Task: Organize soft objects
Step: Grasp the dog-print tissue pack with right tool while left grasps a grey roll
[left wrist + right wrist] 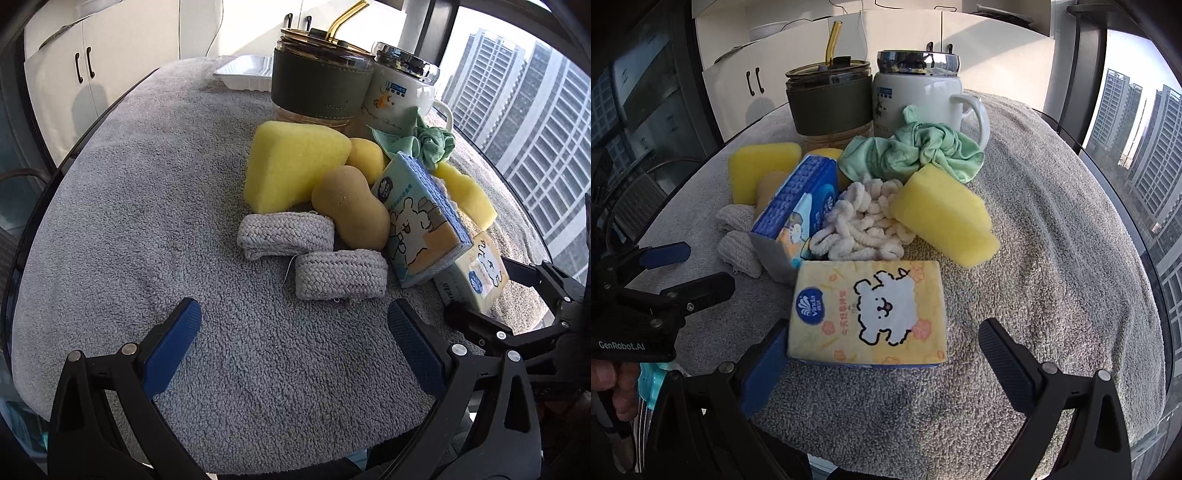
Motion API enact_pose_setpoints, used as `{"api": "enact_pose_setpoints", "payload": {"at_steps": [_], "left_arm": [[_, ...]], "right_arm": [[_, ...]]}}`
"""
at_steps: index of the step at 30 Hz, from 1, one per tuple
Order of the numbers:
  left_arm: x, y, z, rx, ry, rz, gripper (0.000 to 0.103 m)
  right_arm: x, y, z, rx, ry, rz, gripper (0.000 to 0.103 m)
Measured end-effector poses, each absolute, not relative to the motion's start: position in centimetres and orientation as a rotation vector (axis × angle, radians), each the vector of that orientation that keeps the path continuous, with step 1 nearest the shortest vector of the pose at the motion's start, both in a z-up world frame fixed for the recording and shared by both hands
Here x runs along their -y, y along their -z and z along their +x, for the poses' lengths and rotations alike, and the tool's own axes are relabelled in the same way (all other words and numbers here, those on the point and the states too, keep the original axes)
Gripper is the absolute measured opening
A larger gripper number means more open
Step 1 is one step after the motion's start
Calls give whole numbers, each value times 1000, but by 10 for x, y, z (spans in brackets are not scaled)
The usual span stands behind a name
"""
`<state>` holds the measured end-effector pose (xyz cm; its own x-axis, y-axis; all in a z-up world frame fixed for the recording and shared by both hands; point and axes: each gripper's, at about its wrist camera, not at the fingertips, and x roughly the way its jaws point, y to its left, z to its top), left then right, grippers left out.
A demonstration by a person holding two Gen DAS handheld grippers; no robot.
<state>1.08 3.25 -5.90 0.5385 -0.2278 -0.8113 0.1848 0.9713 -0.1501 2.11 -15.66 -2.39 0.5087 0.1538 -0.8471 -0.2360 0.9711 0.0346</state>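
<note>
A pile of soft things lies on a grey towel [147, 206]. It holds a big yellow sponge [291, 166], a tan peanut-shaped sponge [351, 208], two grey woven rolls [340, 275], a blue tissue pack [421, 221], a green cloth [912, 151], a white chenille cloth [860, 225] and a second yellow sponge [945, 214]. My left gripper [293, 339] is open over bare towel, just short of the nearer roll. My right gripper [882, 330] is open and straddles the yellow tissue pack [868, 314], which hides its left fingertip.
A green-sleeved tumbler [317, 85] with a straw and a white lidded mug [399, 96] stand behind the pile. A white tray [243, 72] lies at the towel's far edge. Windows run along the right. A hand [609, 387] holds the left gripper.
</note>
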Motion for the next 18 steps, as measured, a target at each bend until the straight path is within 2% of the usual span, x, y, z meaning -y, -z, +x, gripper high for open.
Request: {"api": "enact_pose_setpoints", "payload": {"at_steps": [6, 7, 10, 15, 18], "left_arm": [[-27, 59, 13, -971, 271, -54, 102], [-26, 58, 12, -969, 282, -59, 101], [-19, 57, 12, -969, 297, -54, 101], [-15, 59, 17, -972, 283, -42, 100], [-12, 58, 20, -979, 273, -49, 96]], "right_arm": [[163, 21, 25, -990, -249, -70, 95], [163, 20, 25, -988, -250, -71, 92], [166, 18, 27, -968, -265, -85, 76], [172, 16, 27, -953, -303, -70, 76], [177, 16, 23, -942, -300, -66, 76]]}}
